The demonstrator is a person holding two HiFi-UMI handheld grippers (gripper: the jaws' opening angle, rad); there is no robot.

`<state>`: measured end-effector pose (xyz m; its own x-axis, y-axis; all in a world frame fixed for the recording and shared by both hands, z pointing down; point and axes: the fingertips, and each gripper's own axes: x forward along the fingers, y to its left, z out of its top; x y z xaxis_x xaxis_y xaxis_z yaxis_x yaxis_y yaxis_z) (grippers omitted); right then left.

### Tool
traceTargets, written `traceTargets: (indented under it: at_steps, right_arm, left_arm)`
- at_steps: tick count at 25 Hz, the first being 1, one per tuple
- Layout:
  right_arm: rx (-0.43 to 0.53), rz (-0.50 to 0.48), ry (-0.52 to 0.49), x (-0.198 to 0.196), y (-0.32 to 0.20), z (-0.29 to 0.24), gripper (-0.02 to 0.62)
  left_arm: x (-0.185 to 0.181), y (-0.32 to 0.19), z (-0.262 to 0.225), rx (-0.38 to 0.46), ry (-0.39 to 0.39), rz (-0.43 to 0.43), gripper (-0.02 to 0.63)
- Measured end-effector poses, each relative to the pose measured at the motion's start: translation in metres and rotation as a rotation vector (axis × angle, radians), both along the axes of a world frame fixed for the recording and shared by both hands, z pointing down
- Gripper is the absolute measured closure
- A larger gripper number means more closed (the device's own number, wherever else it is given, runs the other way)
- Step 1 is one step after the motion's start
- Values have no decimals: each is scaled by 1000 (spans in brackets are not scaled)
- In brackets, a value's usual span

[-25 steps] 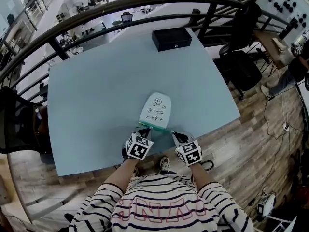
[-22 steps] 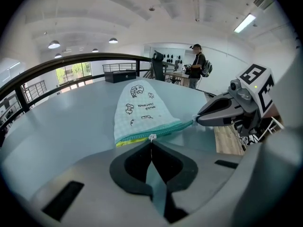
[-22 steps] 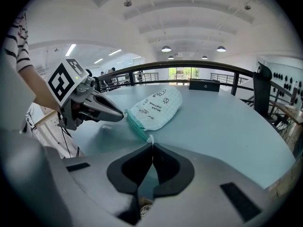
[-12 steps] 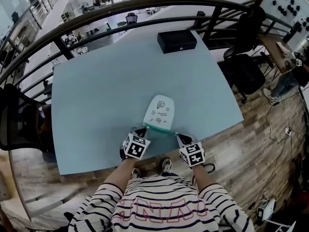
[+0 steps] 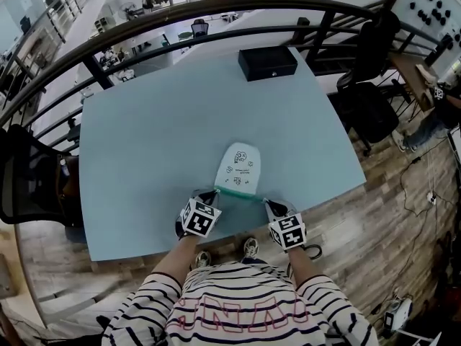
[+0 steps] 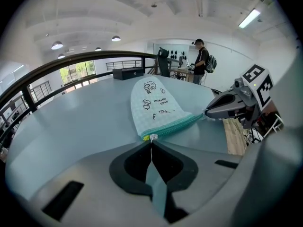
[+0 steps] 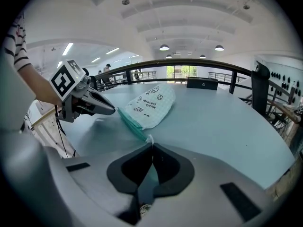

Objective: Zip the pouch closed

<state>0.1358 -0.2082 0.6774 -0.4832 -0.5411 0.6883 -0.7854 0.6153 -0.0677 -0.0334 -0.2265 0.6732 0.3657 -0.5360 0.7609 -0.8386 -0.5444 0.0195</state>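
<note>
A pale checked pouch (image 5: 238, 166) with small cartoon prints lies flat on the light blue table (image 5: 144, 135), its teal zipper edge (image 5: 238, 191) facing me. My left gripper (image 5: 214, 194) is shut on the small zipper pull (image 6: 152, 137) at the pouch's left corner. At the opposite end, my right gripper (image 5: 266, 202) is shut on the pouch's corner tab (image 7: 150, 139). The teal zipper band (image 6: 176, 125) runs taut between the two grippers. Each gripper shows in the other's view: the right gripper (image 6: 208, 112) and the left gripper (image 7: 112, 110).
A black box (image 5: 268, 62) sits at the table's far edge, in front of a dark curved railing (image 5: 216, 9). The table's near edge (image 5: 230, 233) runs just under both grippers. A black chair (image 5: 29, 186) stands to the left. A person (image 6: 202, 60) stands far off.
My left gripper has slid leftward along the zipper edge to the pouch's left corner. The right gripper has held still at the other end.
</note>
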Motion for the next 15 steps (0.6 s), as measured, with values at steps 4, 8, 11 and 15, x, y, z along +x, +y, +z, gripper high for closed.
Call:
traceTargets:
  at_steps: [4,8,11,15]
  right_arm:
    - [0,10,2,-3,-1,-1,566]
    - [-19,36,-15,-3,-2,2,565]
    - [-18,61,-18,-4,-3,3,565]
    - [-16,103,-35,-3,-1,2,563]
  left_arm:
    - [-2,0,1,-1,-14,-1,580]
    - [-1,3,3,-3,-24,6,580]
    - [-2,5,5,-10,-29,8,580]
    - [-5,9,7,-22,-19,9,580]
